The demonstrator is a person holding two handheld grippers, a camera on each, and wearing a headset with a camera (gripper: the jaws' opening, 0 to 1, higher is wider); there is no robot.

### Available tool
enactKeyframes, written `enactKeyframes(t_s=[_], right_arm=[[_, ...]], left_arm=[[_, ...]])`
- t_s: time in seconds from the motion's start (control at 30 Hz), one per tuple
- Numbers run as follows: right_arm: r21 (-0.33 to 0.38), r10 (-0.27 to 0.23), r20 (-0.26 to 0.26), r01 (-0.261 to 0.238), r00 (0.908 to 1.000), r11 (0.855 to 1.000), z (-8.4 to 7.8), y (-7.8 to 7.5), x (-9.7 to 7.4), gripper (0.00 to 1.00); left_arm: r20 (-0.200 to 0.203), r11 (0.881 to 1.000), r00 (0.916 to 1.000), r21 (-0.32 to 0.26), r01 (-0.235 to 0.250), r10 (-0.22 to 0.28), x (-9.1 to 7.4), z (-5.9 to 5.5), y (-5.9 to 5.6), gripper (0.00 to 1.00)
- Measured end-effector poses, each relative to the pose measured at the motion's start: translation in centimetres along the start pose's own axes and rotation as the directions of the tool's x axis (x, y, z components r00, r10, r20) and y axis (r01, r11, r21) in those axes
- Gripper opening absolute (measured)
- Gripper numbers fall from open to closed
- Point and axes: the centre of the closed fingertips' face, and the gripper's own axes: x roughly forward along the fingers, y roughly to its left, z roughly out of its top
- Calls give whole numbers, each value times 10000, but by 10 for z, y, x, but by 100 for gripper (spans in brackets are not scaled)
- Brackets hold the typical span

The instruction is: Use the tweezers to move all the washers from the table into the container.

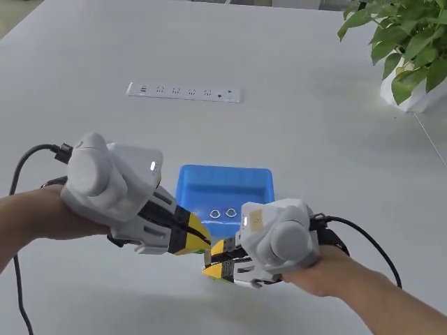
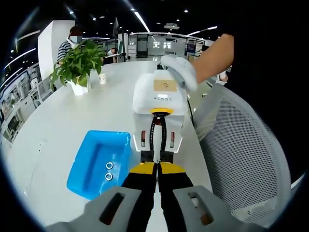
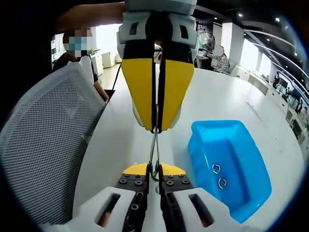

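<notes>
A blue container (image 1: pixel 223 172) lies on the white table with two washers (image 1: pixel 215 213) (image 1: pixel 231 212) in it; they also show as washers (image 2: pixel 109 166) and washers (image 3: pixel 216 168). In front of the container's near edge my two grippers meet tip to tip. Thin metal tweezers (image 3: pixel 154 150) run between them. My left gripper (image 1: pixel 202 241) (image 2: pixel 157 170) is shut on one end, its yellow jaws pressed together. My right gripper (image 1: pixel 213 262) (image 3: pixel 153 171) faces it and is shut on the other end. Both hang just above the table.
A white power strip (image 1: pixel 184 91) lies further back on the table. A potted plant (image 1: pixel 408 49) stands at the far right corner. A grey mesh chair (image 2: pixel 241 145) (image 3: pixel 48 135) is at the table's near edge. People stand far behind.
</notes>
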Motion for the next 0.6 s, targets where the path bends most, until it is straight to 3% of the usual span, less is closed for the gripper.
enactKeyframes(t_s=[0.6], right_arm=[[166, -122, 72, 121, 9999, 9998, 0, -1, 0, 7]], left_arm=[[-70, 9997, 9998, -161, -180, 179, 0, 2, -1, 6]])
